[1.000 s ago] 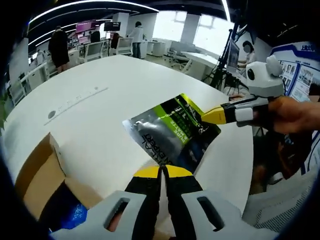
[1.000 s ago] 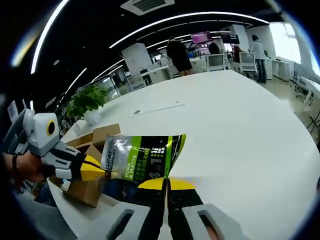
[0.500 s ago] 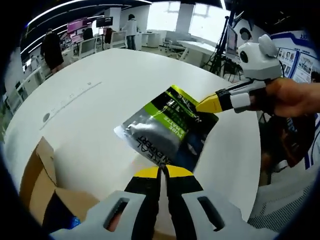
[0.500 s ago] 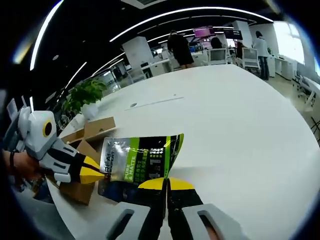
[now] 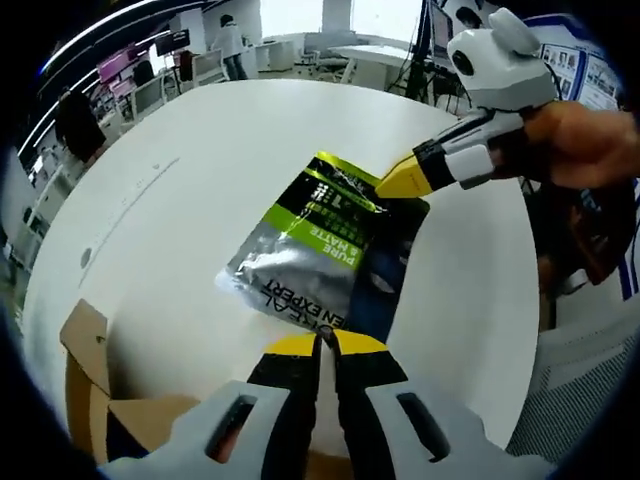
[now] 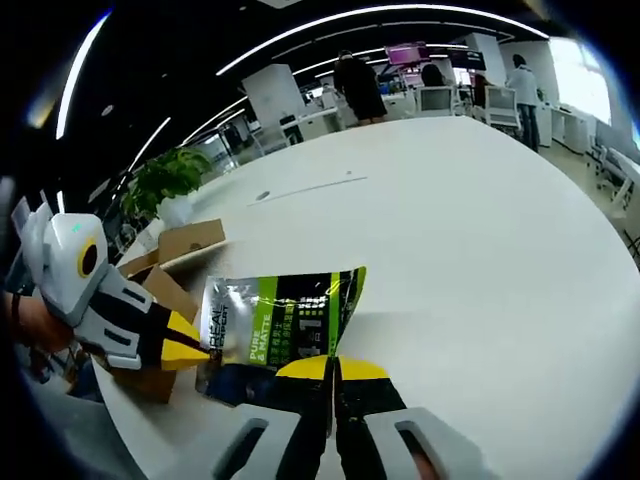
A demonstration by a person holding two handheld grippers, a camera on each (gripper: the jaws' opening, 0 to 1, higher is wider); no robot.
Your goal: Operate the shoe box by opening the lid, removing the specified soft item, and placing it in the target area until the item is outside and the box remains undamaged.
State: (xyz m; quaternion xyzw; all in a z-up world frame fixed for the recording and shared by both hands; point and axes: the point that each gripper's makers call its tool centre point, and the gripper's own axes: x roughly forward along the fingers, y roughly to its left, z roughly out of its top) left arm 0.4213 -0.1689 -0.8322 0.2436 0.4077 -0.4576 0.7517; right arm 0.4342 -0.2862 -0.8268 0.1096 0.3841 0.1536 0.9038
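A flat pouch (image 5: 320, 250), silver, green and black with white lettering, hangs just above the white table (image 5: 190, 150), held between both grippers. My left gripper (image 5: 320, 343) is shut on its near dark edge. My right gripper (image 5: 398, 182) comes in from the right, yellow tips shut on the far green corner. In the right gripper view the pouch (image 6: 280, 320) lies across the front, with my right gripper (image 6: 333, 366) shut on its lower edge and the left gripper (image 6: 190, 350) shut on its left side. The open cardboard shoe box (image 5: 85, 380) (image 6: 175, 262) stands beside the pouch.
A hand (image 5: 585, 135) grips the right gripper's handle beyond the table edge. A potted plant (image 6: 168, 195) stands behind the box. People and desks (image 6: 355, 85) are far off past the wide table top (image 6: 470, 250).
Both grippers have carried the pouch a little farther from the box over the table. The left view has tilted down, so the box has slid toward its lower-left edge.
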